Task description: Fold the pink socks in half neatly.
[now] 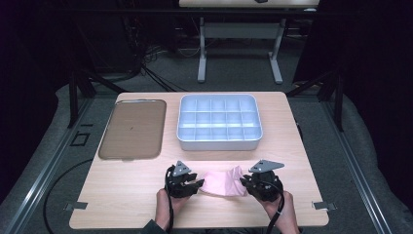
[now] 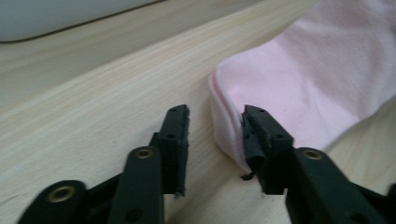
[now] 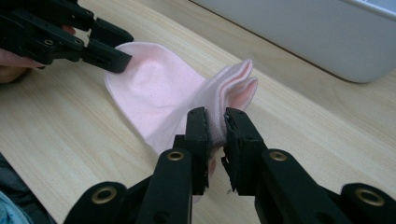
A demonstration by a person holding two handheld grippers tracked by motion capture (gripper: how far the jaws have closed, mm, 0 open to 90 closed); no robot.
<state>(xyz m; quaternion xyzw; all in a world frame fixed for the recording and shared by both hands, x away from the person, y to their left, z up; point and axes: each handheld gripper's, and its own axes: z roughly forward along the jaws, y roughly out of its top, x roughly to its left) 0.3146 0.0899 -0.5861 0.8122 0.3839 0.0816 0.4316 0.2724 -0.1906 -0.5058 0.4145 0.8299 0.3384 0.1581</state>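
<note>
Sock (image 1: 222, 184): pink, lying near the tabletop's (image 1: 122, 190) front edge, between both grippers.
Right gripper (image 3: 215, 125): jaws pinched tight on the sock's bunched end, lifting that fold.
Left gripper (image 2: 215, 135): jaws apart, straddling the sock's other edge; one jaw touches the fabric.
Bin (image 1: 219, 141): white, divided, at the back, right of centre.
Tray (image 1: 132, 127): brown, back left.

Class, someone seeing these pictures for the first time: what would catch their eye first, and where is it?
Likely the pink sock at the table's near edge, the one bright thing, with the right gripper pinching its bunched end and the left gripper open at its other end. Behind it sits a pale divided tray, beside a flat brown tray.
</note>
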